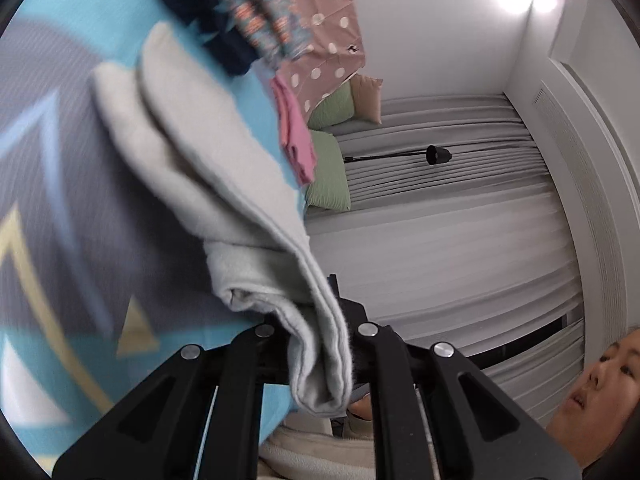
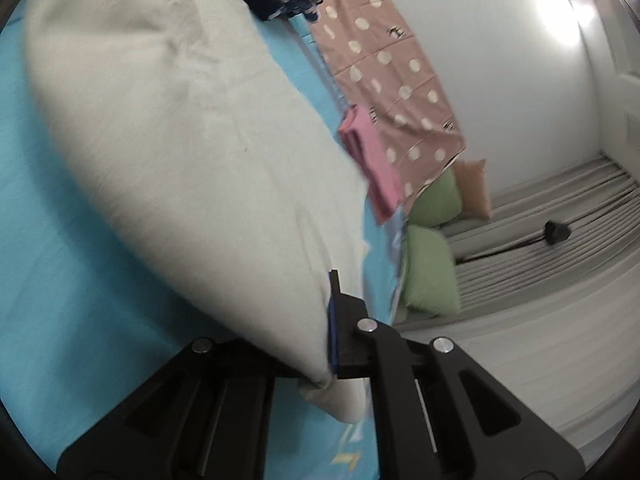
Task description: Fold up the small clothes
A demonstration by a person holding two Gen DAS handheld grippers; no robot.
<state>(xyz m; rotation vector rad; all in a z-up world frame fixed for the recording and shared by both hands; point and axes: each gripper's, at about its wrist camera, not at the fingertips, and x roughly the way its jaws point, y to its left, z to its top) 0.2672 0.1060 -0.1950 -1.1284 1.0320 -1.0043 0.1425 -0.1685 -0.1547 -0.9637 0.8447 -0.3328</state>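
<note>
The left gripper (image 1: 316, 344) is clamped on a bunched fold of the grey garment (image 1: 224, 184) at the lower centre of its view, its jaws closed tight on several soft, fleecy layers that spill below them. The camera is rolled sideways, so the bed fills the left of the frame and the room's curtains (image 1: 440, 256) the right. The right gripper (image 2: 320, 340) likewise pinches an edge of the same garment (image 2: 180, 128), which here looks pale cream, smooth and billowed; its left finger is hidden under the cloth, and only the right finger (image 2: 348, 332) with its blue pad shows. From both grips the garment stretches toward the upper left, lifted over the blue patterned bedsheet (image 1: 60, 208).

Beyond it, upper centre, lie a folded pink cloth (image 1: 296, 136), a dotted brown cloth (image 1: 324, 28) and a blurred pile of dark patterned clothes (image 1: 236, 12). Green pillows (image 1: 328, 176) sit mid-frame. Motion blur softens the sheet's pattern.
</note>
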